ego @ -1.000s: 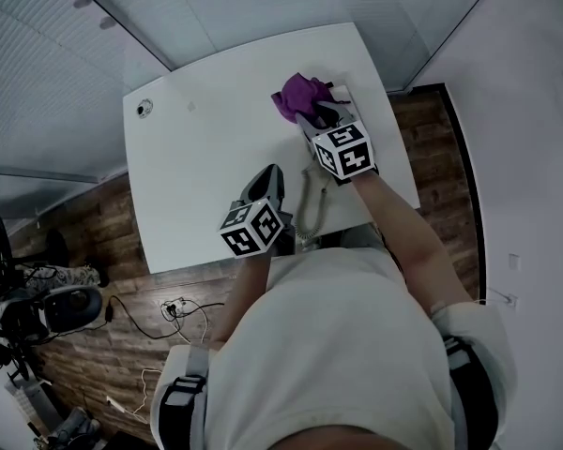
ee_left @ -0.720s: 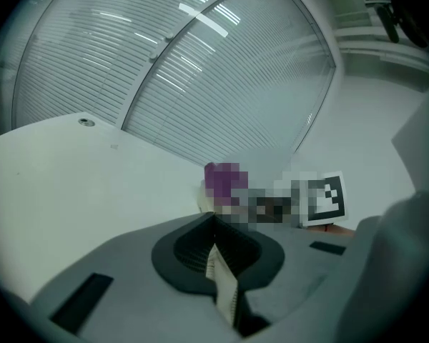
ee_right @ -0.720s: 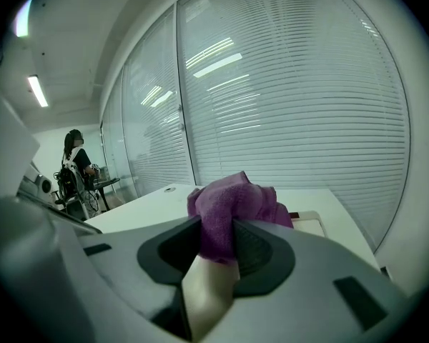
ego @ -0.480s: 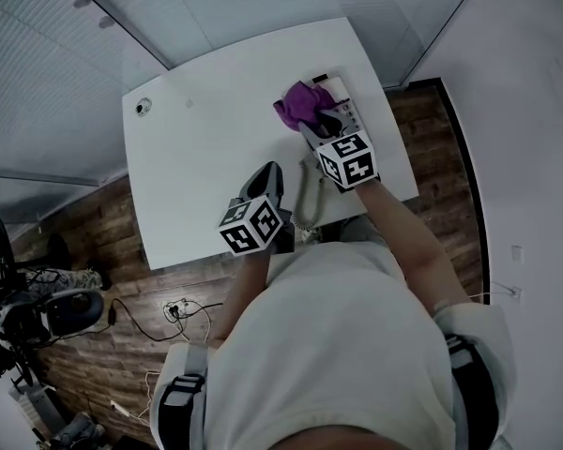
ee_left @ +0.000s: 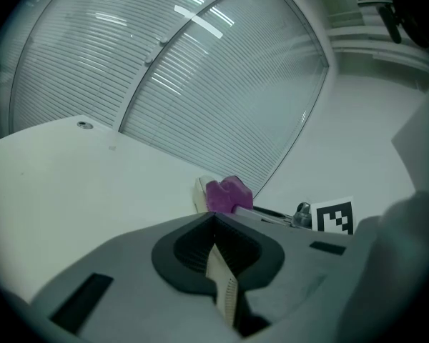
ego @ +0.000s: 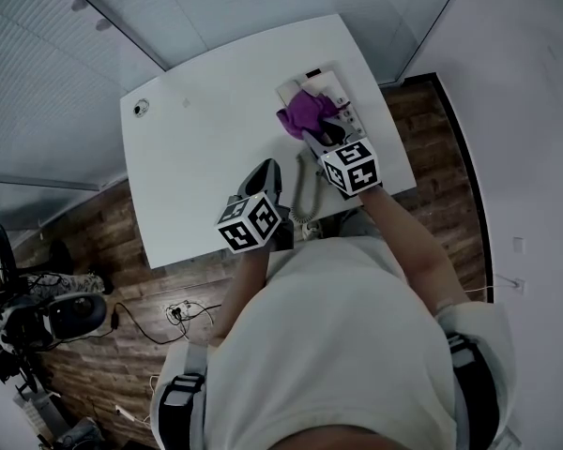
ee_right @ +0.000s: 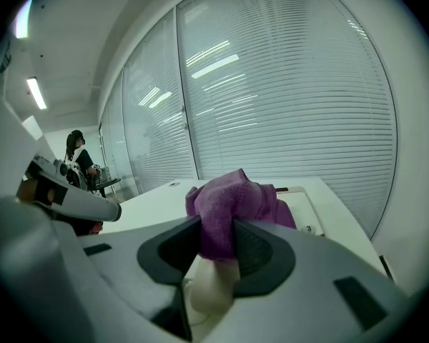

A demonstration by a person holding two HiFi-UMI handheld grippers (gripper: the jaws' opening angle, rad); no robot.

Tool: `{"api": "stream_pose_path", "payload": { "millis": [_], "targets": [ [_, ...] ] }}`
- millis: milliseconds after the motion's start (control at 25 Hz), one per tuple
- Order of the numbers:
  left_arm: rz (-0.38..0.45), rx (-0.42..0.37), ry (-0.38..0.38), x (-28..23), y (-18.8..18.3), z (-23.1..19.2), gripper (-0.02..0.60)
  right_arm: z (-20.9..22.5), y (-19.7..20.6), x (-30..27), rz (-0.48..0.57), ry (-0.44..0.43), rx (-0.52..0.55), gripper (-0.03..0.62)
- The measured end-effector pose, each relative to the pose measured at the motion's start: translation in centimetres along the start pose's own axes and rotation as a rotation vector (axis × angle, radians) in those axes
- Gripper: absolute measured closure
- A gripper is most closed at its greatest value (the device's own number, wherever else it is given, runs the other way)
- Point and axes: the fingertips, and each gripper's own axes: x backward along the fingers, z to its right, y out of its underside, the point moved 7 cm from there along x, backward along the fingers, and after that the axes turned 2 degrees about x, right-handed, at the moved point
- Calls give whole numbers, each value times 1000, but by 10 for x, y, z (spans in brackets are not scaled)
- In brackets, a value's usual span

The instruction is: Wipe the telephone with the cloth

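Observation:
A cream telephone (ego: pixel 330 90) lies at the far right of the white table (ego: pixel 197 157). A purple cloth (ego: pixel 303 112) rests bunched on its left side, and my right gripper (ego: pixel 314 131) is shut on that cloth. In the right gripper view the cloth (ee_right: pixel 232 206) fills the jaws, with the telephone's (ee_right: pixel 307 211) keypad just beyond. My left gripper (ego: pixel 266 169) hovers over the table's near part, left of the coiled cord (ego: pixel 307 187), shut with nothing in it. In the left gripper view its jaws (ee_left: pixel 216 224) are together, and the cloth (ee_left: pixel 229 194) and telephone (ee_left: pixel 200 191) lie ahead to the right.
A small round grommet (ego: pixel 141 107) sits at the table's far left corner. Glass walls with blinds (ego: pixel 66 73) run behind the table. Cables and gear (ego: pixel 38 312) lie on the wooden floor at the left. A person (ee_right: pixel 77 156) stands far off.
My right gripper has dragged the cloth along the telephone toward the near side, uncovering the phone's far end. The left gripper has stayed shut in nearly the same place.

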Motion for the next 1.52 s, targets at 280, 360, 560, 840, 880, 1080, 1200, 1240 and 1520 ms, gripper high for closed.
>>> {"api": "stream_pose_path", "payload": {
  "millis": [280, 360, 560, 840, 880, 1080, 1200, 1240, 1520],
  "targets": [
    [-10, -6, 7, -1, 4, 3, 560, -4, 15, 15, -8, 5, -15, 459],
    [-13, -5, 9, -1, 5, 4, 560, -5, 20, 19, -13, 5, -18, 459],
    [-20, -8, 16, -5, 7, 6, 560, -6, 31, 27, -28, 5, -30, 459],
    [-25, -4, 13, -7, 6, 3, 560, -8, 45, 35, -45, 9, -44, 459],
    [-24, -3, 12, -8, 5, 3, 560, -8, 47, 37, -48, 8, -49, 459],
    [-23, -5, 14, -11, 4, 4, 560, -8, 59, 44, -60, 8, -76, 459],
    [-24, -8, 15, -13, 4, 5, 560, -8, 64, 46, -74, 7, -78, 459],
    [-25, -9, 15, -14, 5, 5, 560, -7, 66, 47, -77, 7, -80, 459],
    [-38, -15, 16, -16, 6, 8, 560, -5, 75, 51, -95, 10, -121, 459]
  ]
}}
